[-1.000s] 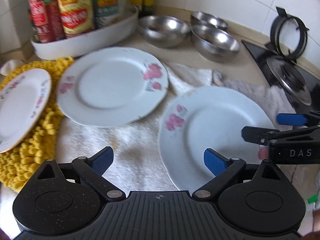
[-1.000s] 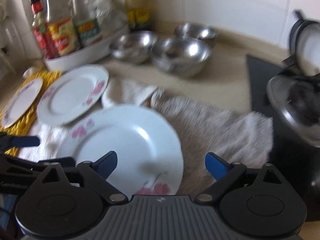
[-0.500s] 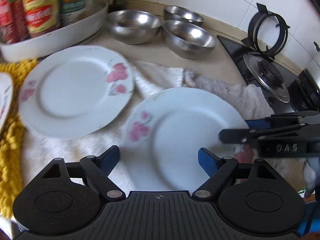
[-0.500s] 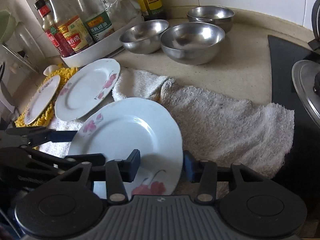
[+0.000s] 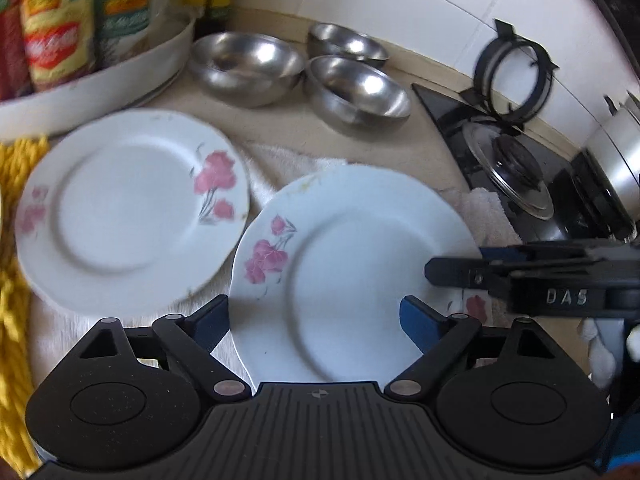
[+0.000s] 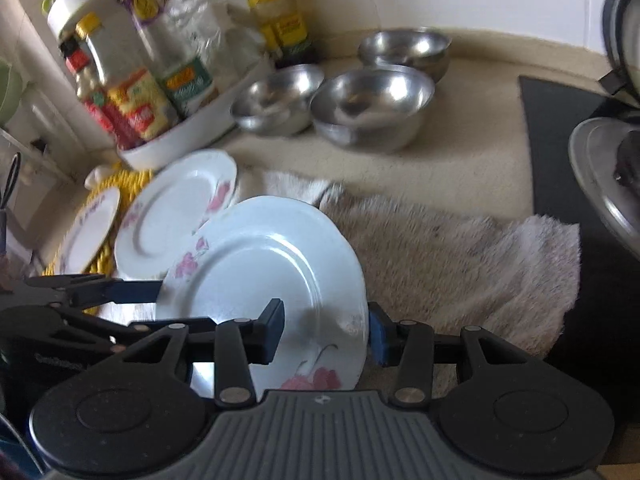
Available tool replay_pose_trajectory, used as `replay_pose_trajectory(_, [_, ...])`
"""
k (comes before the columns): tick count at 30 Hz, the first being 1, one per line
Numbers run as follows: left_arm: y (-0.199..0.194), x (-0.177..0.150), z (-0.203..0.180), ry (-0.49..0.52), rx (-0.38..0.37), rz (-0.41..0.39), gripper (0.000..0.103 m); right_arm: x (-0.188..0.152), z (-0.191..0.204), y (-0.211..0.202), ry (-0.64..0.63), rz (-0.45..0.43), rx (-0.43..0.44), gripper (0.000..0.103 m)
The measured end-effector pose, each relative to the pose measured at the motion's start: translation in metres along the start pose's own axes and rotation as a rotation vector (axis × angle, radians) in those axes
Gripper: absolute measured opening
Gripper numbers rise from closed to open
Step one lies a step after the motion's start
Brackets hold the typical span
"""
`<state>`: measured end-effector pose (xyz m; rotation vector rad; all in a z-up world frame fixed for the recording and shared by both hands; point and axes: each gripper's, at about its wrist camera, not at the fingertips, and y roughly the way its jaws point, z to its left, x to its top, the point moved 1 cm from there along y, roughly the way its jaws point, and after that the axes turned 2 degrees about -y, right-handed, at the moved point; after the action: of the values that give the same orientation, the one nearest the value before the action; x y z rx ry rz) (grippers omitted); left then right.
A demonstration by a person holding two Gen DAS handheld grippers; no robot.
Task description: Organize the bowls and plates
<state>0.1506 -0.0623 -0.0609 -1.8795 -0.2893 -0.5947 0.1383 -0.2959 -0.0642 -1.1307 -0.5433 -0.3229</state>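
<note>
- Plate nearest the cameras (image 6: 264, 276), white with pink flowers, now sits tilted: its near-right rim is lifted off the towel (image 6: 452, 248), where a second ago it lay flat.
- Right hand-held gripper (image 6: 326, 330) has closed from wide open onto that rim; one blue pad on the plate's face, the other behind its edge. Grip looks made, so the plate is ready to move.
- Left hand-held gripper (image 5: 314, 326) has drifted in over the plate's near-left rim; jaws wide, opening slightly, pads either side of the rim and not pressing. Holds nothing.
- Left of the held plate: second flowered plate (image 5: 132, 210), rims nearly touching, a likely stacking spot. Third plate (image 6: 90, 228) further left on the yellow mat (image 6: 124, 184).
- Beyond the held plate: three steel bowls (image 5: 356, 94) on the bench (image 6: 460, 160), unstacked.
- Writing: "DAS" on the right gripper's side in the left view. Bottle labels (image 5: 54, 46) too blurred to read.
</note>
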Motion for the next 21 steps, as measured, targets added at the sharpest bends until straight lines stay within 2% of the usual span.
replay_pose_trajectory(4, [0.008, 0.004, -0.004, 0.031, -0.030, 0.011, 0.093, 0.001, -0.005, 0.007, 0.044, 0.036, -0.064, 0.067])
replay_pose_trajectory(6, [0.014, 0.003, -0.002, 0.038, -0.022, 0.017, 0.087, 0.001, -0.008, 0.010, 0.048, 0.050, -0.075, 0.067])
replay_pose_trajectory(9, [0.004, 0.003, 0.008, 0.018, -0.007, -0.015, 0.087, 0.009, -0.005, 0.002, -0.011, 0.001, -0.154, 0.067])
replay_pose_trajectory(12, [-0.007, 0.002, 0.017, -0.011, -0.006, -0.042, 0.087, 0.024, -0.006, -0.004, -0.043, -0.034, -0.181, 0.067])
replay_pose_trajectory(16, [-0.027, 0.000, 0.027, -0.055, 0.038, -0.089, 0.089, 0.048, 0.014, 0.004, -0.130, -0.047, -0.118, 0.067])
replay_pose_trajectory(19, [-0.044, -0.001, 0.043, -0.133, 0.056, -0.126, 0.093, 0.065, 0.032, 0.020, -0.212, -0.039, -0.037, 0.067])
replay_pose_trajectory(21, [-0.052, -0.002, 0.057, -0.201, 0.109, -0.149, 0.095, 0.078, 0.047, 0.035, -0.271, -0.033, 0.014, 0.067])
